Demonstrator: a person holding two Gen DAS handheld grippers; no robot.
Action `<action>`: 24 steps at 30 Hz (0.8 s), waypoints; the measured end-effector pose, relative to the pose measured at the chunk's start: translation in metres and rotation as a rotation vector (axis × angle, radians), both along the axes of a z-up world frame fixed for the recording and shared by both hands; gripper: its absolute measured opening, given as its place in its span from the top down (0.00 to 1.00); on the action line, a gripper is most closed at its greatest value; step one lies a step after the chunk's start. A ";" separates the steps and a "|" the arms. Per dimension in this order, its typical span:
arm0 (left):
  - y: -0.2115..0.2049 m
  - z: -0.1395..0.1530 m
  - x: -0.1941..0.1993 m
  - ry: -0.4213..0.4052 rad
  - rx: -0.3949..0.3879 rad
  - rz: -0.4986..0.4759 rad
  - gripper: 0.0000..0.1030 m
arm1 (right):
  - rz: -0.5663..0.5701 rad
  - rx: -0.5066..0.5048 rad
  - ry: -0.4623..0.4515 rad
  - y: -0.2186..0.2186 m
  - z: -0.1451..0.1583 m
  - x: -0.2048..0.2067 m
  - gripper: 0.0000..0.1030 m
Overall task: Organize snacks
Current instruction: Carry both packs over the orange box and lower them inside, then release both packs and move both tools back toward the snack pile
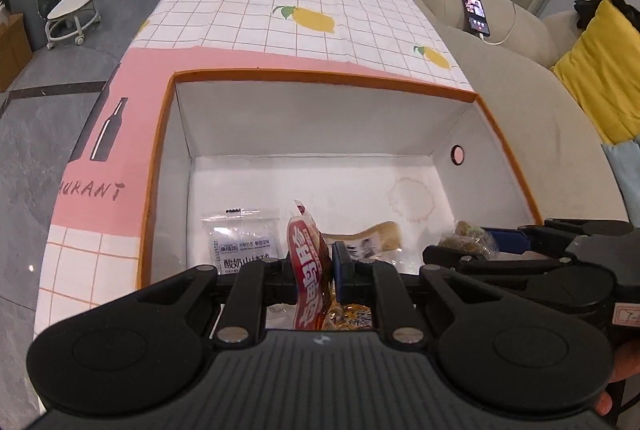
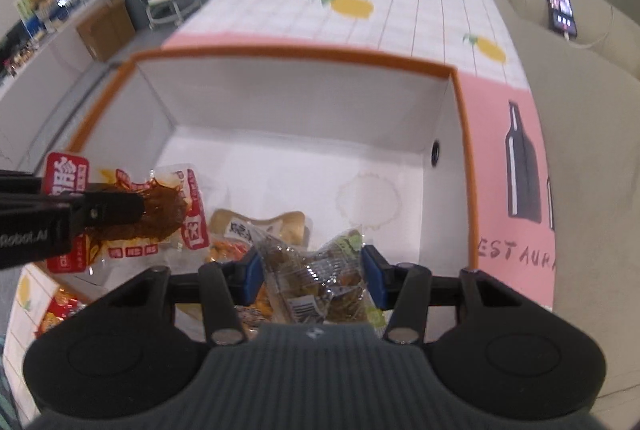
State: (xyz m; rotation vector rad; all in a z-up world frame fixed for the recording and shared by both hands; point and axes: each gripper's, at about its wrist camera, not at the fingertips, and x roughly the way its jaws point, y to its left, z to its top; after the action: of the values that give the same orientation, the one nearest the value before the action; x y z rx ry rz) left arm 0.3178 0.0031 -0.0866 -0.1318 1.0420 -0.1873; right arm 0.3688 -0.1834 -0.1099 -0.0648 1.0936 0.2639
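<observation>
Gripping a red snack packet (image 1: 310,262) in our left tool (image 1: 314,270), we are clamping a clear green-labelled packet (image 2: 316,274) in our right tool (image 2: 314,280) over the orange-rimmed box (image 1: 320,76).

Your box (image 1: 312,78) sits on the counter (image 1: 304,2), frame centre. Inside, lower left: yogurt packet (image 1: 240,242); tofu packet (image 1: 376,240) right of it. Sofa (image 1: 520,98) at right, phone (image 1: 475,13) on it upper right.
</observation>
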 end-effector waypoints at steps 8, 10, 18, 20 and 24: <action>-0.002 -0.006 0.009 0.009 -0.004 -0.021 0.84 | 0.008 -0.056 0.075 0.005 -0.026 0.015 0.52; -0.005 -0.006 0.010 0.015 0.006 -0.039 0.84 | 0.005 -0.061 0.091 0.006 -0.029 0.015 0.52; -0.011 -0.015 0.005 0.068 0.050 -0.070 0.76 | -0.005 -0.058 0.108 0.007 -0.027 0.012 0.51; -0.010 -0.014 0.004 0.076 0.047 -0.071 0.65 | -0.004 -0.055 0.099 0.007 -0.023 0.011 0.51; -0.010 -0.007 -0.001 0.064 0.044 -0.070 0.52 | -0.008 -0.046 0.077 0.005 -0.010 0.004 0.49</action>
State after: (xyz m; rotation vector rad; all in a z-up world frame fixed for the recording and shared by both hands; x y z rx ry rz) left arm 0.3164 -0.0065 -0.0932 -0.0614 1.1149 -0.2249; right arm 0.3727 -0.1780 -0.1198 -0.0923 1.1767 0.2359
